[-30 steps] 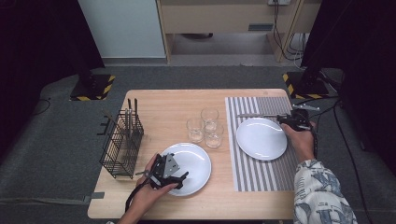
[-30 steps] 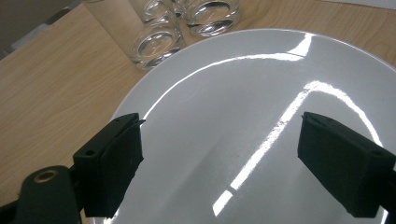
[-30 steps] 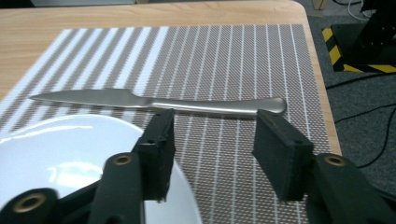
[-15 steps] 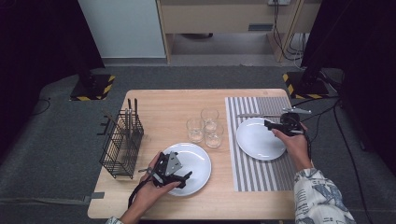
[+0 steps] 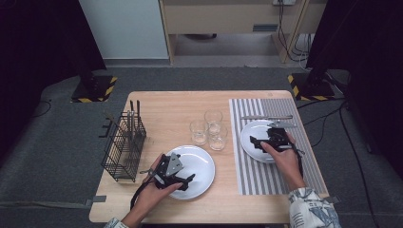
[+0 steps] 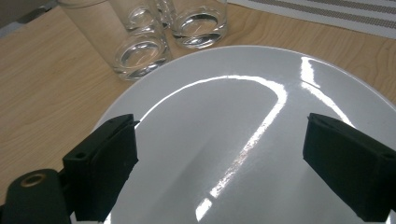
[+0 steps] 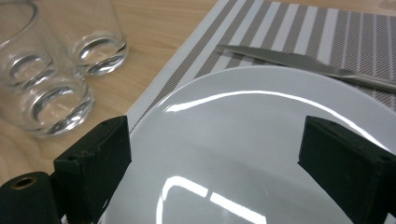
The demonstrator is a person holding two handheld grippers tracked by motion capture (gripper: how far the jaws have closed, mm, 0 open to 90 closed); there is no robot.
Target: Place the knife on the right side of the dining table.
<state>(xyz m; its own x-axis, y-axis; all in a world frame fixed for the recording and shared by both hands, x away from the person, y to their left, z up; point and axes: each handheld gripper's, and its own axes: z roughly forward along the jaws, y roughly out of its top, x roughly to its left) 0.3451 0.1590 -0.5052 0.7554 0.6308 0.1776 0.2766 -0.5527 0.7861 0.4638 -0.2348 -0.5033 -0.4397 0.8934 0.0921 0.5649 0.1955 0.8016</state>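
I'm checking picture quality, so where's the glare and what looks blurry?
Left gripper view: bright curved glare streak across the white plate, glasses slightly soft. Right gripper view: window-like reflections on the plate. High view: even light, dark edges.

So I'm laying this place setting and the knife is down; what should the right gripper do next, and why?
Probably move the right gripper left toward the three clear glass tumblers to fetch one. Its jaws, just opened, are empty over the round white plate on the grey striped placemat, which has the steel table knife but no glass.
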